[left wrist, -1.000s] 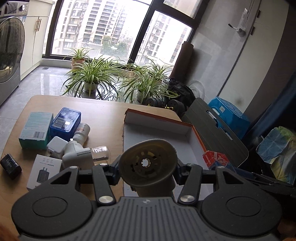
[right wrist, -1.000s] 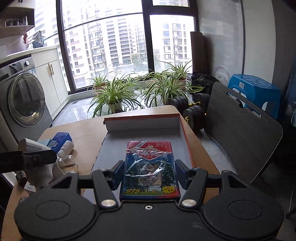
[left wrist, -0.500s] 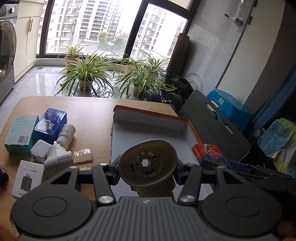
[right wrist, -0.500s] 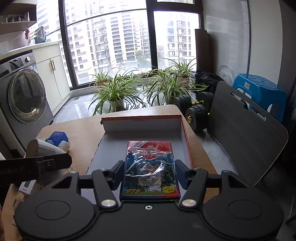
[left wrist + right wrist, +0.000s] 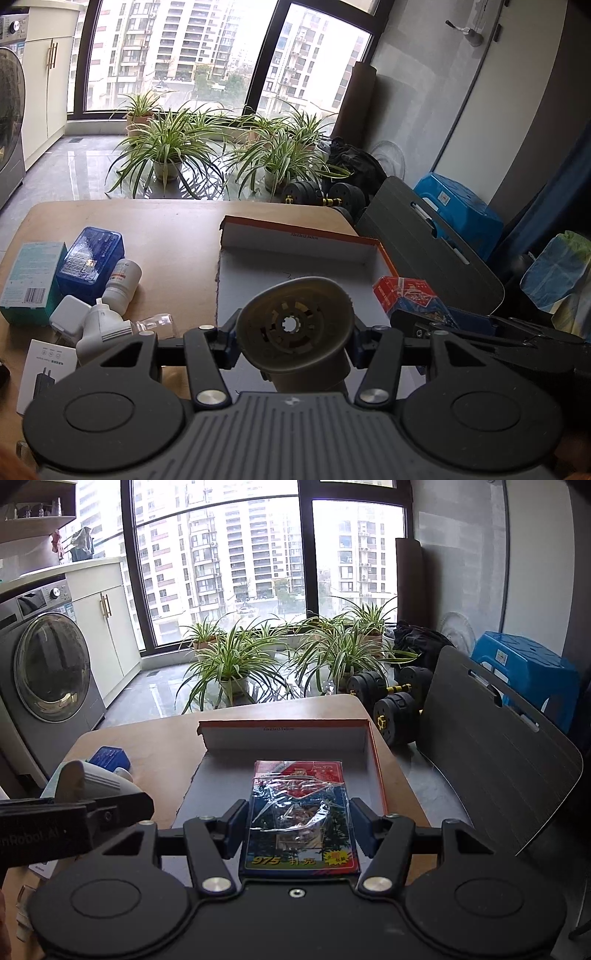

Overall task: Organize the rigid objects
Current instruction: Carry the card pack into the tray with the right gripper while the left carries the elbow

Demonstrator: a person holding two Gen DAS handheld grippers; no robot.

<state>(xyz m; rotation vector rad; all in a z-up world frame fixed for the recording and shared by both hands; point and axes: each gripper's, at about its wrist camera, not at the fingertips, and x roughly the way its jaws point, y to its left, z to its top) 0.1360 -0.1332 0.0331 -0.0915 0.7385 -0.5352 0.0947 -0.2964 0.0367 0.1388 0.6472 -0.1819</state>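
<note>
My left gripper (image 5: 293, 334) is shut on a beige plastic funnel-shaped part (image 5: 295, 325), its round mouth facing the camera, held over the near edge of the shallow orange-rimmed cardboard box (image 5: 299, 247). My right gripper (image 5: 297, 823) is shut on a red and blue pack of playing cards (image 5: 301, 812) wrapped in clear film, held over the same box (image 5: 284, 734). In the left wrist view that card pack (image 5: 402, 291) and the right gripper's black finger show at the right. In the right wrist view the beige part (image 5: 92, 781) and the left gripper's finger show at the left.
On the wooden table (image 5: 173, 221) left of the box lie a teal box (image 5: 31, 277), a blue case (image 5: 92, 258), a white pill bottle (image 5: 122, 284), white adapters (image 5: 92, 321) and a white charger box (image 5: 46, 365). Dumbbells (image 5: 395, 698), a dark board (image 5: 491, 760) and potted plants stand beyond.
Both grippers have drifted sideways over the table with their loads; in the left wrist view the table items and box slid left. The grips are unchanged.
</note>
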